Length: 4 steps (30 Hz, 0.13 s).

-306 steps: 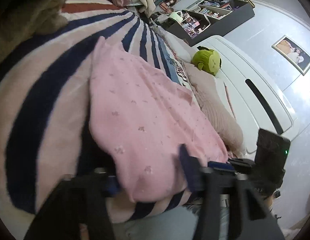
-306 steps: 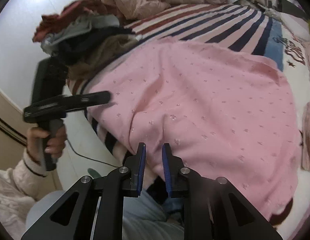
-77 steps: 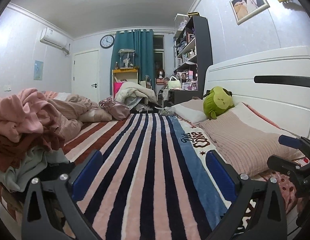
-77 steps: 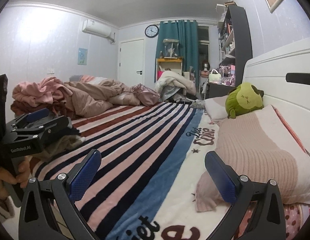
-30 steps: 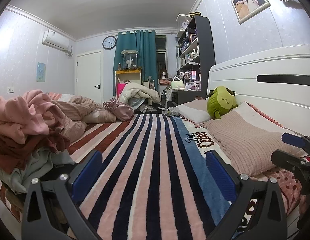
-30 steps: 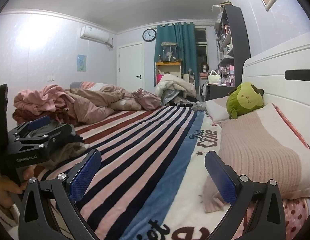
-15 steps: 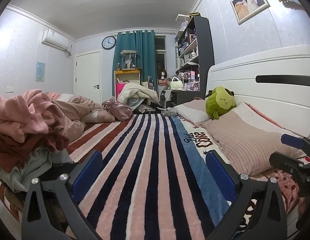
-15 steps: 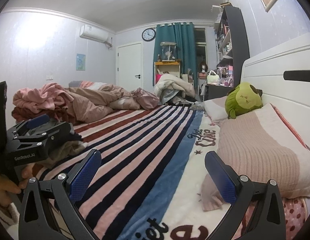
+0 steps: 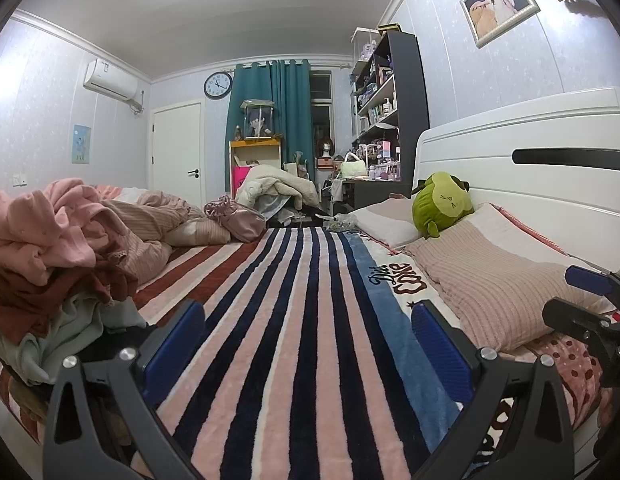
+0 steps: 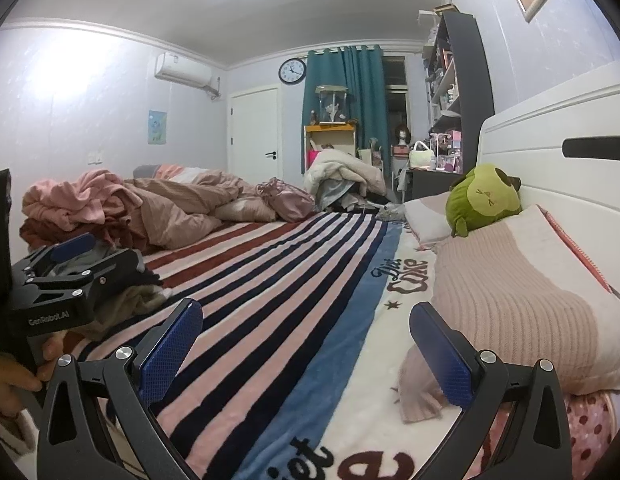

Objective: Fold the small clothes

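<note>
**Between garments: both tongs empty, pile of clothes waiting at bed's left edge**

Task item: heap of unfolded clothes, pink knit on top, dark red and pale grey-green pieces beneath, lying on the bed near its left edge. Same heap shows in the right wrist view, behind the other tool.

Striped blanket in front of both cameras is bare; no garment is spread on it for folding, and no folded piece is identifiable in either view.

Left tongs: jaws spread wide, nothing between the blue pads. Right tongs: likewise wide apart and empty. A hand grips the left tool's handle.

Surroundings: ribbed pink pillow and green plush toy against the white headboard.

Judgement: no fold in progress. Remaining work appears substantial, since the heap holds several pieces. Next step is likely drawing one garment from the heap onto the blanket.
</note>
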{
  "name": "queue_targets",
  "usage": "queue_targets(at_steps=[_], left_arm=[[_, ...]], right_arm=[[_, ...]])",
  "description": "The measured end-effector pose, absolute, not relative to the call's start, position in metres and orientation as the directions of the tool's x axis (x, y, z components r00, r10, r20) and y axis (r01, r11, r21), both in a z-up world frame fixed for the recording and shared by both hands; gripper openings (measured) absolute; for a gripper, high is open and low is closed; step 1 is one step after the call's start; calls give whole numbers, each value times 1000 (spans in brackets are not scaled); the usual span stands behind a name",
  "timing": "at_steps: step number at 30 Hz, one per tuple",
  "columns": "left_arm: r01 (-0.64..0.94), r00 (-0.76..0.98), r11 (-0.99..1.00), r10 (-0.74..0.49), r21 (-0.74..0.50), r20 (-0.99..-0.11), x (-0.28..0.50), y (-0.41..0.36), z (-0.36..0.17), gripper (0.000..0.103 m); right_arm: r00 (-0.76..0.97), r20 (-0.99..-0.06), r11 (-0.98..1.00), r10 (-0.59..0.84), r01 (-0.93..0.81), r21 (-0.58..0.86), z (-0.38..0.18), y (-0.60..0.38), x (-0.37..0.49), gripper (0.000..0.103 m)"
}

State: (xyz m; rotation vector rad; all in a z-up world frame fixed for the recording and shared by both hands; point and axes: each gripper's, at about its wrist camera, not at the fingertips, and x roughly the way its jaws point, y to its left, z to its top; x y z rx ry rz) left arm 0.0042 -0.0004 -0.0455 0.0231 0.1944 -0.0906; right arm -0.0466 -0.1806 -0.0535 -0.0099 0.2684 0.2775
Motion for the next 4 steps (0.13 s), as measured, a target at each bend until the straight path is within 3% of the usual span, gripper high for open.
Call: queue_targets(at_steps=[4], left_arm=[[95,977,995,-89,21,-193,4,-1,-47,102]], right_arm=[[927,-262,962,269,-272,26,-53,-180,-47,103]])
